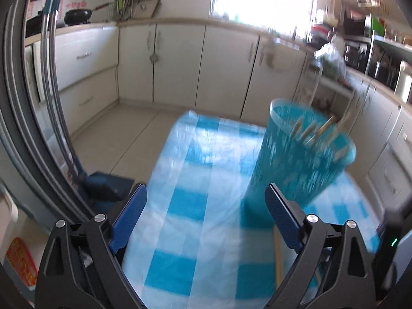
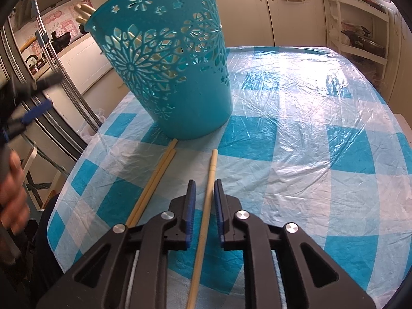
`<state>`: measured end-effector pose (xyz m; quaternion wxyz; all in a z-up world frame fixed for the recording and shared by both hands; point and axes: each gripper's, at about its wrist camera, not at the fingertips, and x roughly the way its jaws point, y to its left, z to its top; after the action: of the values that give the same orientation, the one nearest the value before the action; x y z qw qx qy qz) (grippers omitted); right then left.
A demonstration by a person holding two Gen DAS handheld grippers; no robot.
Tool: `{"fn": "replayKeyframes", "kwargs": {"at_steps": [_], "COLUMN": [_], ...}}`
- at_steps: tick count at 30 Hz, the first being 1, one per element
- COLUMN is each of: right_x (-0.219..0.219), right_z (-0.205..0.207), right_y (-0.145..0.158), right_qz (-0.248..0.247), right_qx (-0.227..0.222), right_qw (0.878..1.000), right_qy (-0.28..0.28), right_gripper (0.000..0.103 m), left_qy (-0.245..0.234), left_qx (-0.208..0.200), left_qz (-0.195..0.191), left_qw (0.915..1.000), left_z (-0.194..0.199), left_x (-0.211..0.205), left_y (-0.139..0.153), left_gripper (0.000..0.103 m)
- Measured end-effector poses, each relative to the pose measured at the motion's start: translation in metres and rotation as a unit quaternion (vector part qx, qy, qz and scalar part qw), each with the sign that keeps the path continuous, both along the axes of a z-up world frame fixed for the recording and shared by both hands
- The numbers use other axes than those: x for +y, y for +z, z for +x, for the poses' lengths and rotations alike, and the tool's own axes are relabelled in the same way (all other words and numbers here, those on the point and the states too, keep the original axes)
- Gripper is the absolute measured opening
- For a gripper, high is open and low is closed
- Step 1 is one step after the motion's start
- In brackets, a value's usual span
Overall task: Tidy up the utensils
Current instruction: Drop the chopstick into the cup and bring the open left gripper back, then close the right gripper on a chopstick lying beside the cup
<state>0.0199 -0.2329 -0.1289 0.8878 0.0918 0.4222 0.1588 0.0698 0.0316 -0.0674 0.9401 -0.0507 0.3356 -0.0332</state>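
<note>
A teal cut-out basket stands on the blue-and-white checked tablecloth, with several wooden chopsticks sticking out of it. My right gripper is low over the cloth and only narrowly open. One chopstick lies between its pads, which do not press on it. Two more chopsticks lie side by side to its left, pointing at the basket's foot. My left gripper is wide open and holds nothing, just left of the basket. In the right wrist view the left gripper is a blur at the left edge.
The table's left edge drops off near the chopsticks. A mop handle and a tall grey appliance stand left of the table. White kitchen cabinets line the far wall, and a white shelf rack stands at the right.
</note>
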Motion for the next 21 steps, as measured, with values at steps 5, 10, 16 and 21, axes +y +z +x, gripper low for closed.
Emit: {"fn": "replayKeyframes", "kwargs": {"at_steps": [5,10,16,21], "right_x": [0.005,0.018,0.018,0.021], "right_z": [-0.003,-0.004,-0.003,-0.002], "right_y": [0.001,0.004,0.003,0.003], "right_qz": [-0.022,-0.069,-0.078,-0.089], "right_qx": [-0.007,-0.015,-0.015,-0.015], "right_qw": [1.0,0.998,0.997,0.996], "right_qy": [-0.01,-0.004,-0.003,-0.005], "right_gripper": [0.019,0.032,0.034,0.034], "left_qy": [-0.021,-0.031,-0.03,-0.033], "left_qx": [0.044,0.067,0.081,0.089], "left_qz": [0.031,0.046,0.048,0.053], "left_qw": [0.9983,0.9962,0.9951,0.994], "left_z": [0.002,0.004,0.008,0.011], "left_x": [-0.011,-0.02,-0.019,-0.021], "left_y": [-0.028,-0.043,-0.056,-0.064], "left_gripper": [0.09,0.09,0.091,0.091]}}
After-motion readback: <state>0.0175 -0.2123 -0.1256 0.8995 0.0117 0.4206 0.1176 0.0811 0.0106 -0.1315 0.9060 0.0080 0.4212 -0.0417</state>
